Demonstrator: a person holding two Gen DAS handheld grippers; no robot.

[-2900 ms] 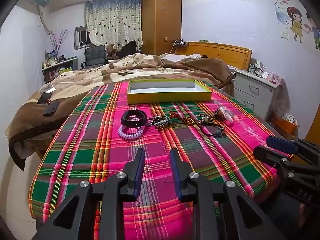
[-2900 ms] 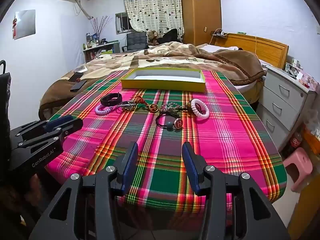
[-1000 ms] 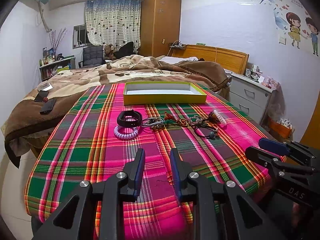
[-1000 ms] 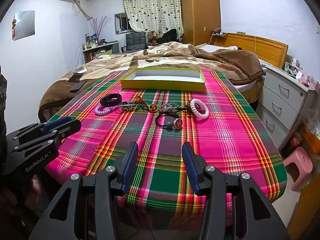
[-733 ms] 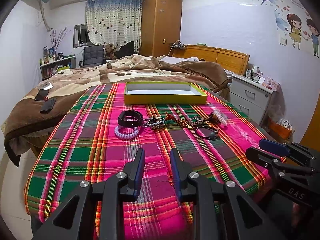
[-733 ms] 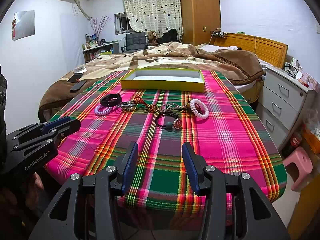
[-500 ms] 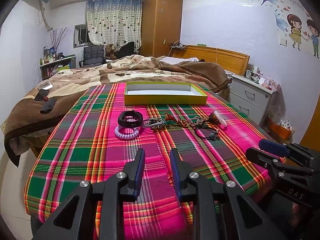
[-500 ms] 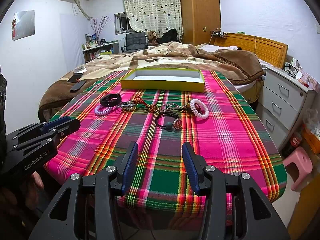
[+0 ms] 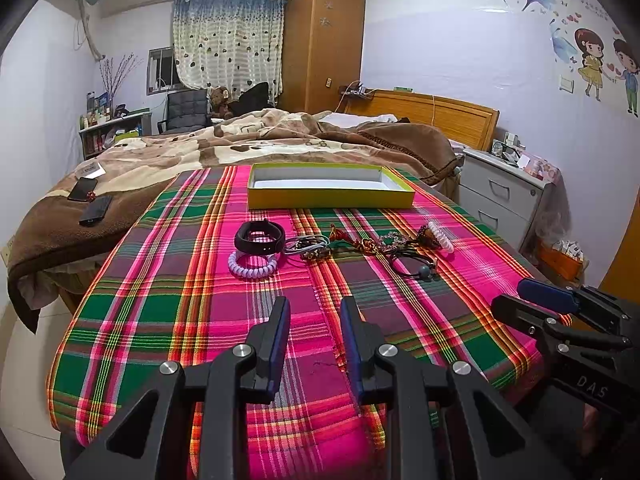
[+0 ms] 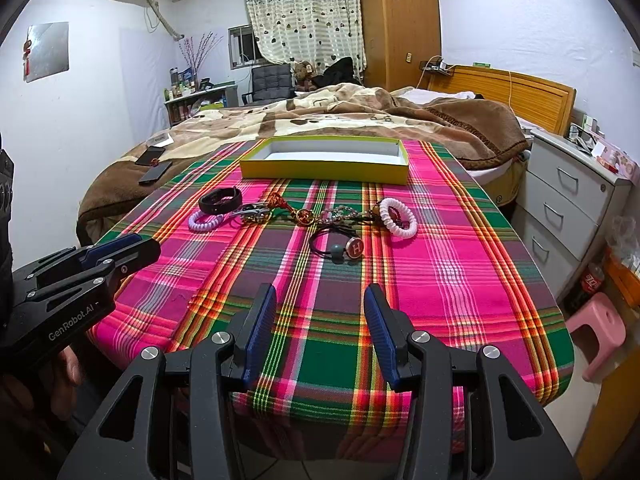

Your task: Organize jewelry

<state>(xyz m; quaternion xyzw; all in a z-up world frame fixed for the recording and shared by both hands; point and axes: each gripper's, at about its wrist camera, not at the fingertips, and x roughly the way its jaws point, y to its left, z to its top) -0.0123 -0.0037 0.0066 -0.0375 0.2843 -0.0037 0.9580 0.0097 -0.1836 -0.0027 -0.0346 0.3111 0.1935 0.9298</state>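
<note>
Nothing's really moved in the last few seconds: my left hand-held gripper (image 9: 314,312) and right hand-held gripper (image 10: 320,300) still hover at the counter's near edge, both open and empty. Jewelry (image 10: 304,214) sits mid-counter, yellow box (image 10: 324,168) at the far edge, so sorting hasn't started. Readable: "GenRobot.AI", "DAS".

Bare plaid cloth (image 10: 320,276) before both tools — jewelry row (image 10: 304,216) beyond.

Bracelets, hair ties (image 10: 335,247) in row before empty yellow box (image 10: 324,169).
</note>
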